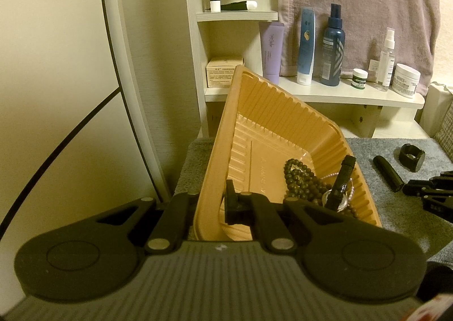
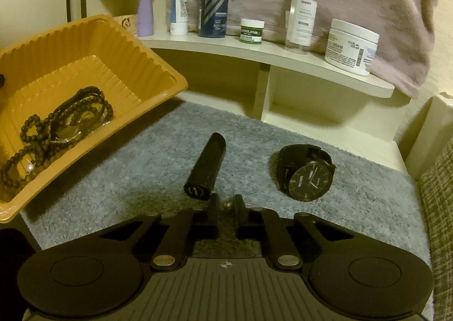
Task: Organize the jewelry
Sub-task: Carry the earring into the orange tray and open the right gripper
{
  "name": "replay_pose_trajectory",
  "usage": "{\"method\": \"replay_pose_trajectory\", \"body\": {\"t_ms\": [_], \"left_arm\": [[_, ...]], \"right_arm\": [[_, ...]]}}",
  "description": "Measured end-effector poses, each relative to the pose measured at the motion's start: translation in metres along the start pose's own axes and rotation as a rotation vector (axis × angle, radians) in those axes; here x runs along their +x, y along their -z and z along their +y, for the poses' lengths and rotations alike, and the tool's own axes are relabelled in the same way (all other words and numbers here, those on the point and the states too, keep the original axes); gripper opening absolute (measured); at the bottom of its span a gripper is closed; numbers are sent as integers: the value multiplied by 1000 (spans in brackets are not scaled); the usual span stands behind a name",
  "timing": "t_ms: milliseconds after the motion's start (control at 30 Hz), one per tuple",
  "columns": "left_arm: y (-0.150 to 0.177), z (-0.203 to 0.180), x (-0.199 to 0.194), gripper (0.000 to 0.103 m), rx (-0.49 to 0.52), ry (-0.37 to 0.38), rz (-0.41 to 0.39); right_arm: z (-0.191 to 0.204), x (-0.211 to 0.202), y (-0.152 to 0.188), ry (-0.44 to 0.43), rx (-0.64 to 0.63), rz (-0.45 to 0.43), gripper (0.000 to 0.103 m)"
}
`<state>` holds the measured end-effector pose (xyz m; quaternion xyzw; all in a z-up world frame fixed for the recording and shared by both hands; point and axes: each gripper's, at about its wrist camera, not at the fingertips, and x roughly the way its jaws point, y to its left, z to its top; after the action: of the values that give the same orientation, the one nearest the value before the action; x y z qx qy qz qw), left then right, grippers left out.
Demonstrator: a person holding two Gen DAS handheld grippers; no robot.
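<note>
Two claws are working here. The left claw (image 1: 211, 202) is pinching the rim of the orange tray (image 1: 254, 111), tilting it; beads (image 1: 300, 179) are lying inside. The right claw (image 2: 226, 203) is closing on a small gold piece (image 2: 227, 204), tiny, hard and likely slippery, so a centred pinch suits it. Only the right view is showing the watch (image 2: 307, 176) face and the black tube (image 2: 205, 170) on the grey mat (image 2: 141, 151) covering the surface.

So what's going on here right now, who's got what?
The left gripper is clamped on the rim of the orange tray, holding it tilted, with bead strands already inside. The right gripper is down on the grey mat, pinching a small gold piece. The black tube and black watch lie on the mat.
</note>
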<state>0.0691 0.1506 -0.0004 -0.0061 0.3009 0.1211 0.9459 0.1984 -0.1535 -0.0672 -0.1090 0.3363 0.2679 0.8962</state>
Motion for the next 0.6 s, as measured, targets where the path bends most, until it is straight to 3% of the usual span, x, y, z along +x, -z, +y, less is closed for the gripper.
{"method": "replay_pose_trajectory", "body": {"t_ms": [300, 600], "left_arm": [[0, -1, 1, 5, 3, 1, -1], [0, -2, 0, 5, 4, 2, -1]], "right_arm": [[13, -24, -7, 4, -40, -47, 9], [59, -57, -35, -142, -76, -145, 9]]}}
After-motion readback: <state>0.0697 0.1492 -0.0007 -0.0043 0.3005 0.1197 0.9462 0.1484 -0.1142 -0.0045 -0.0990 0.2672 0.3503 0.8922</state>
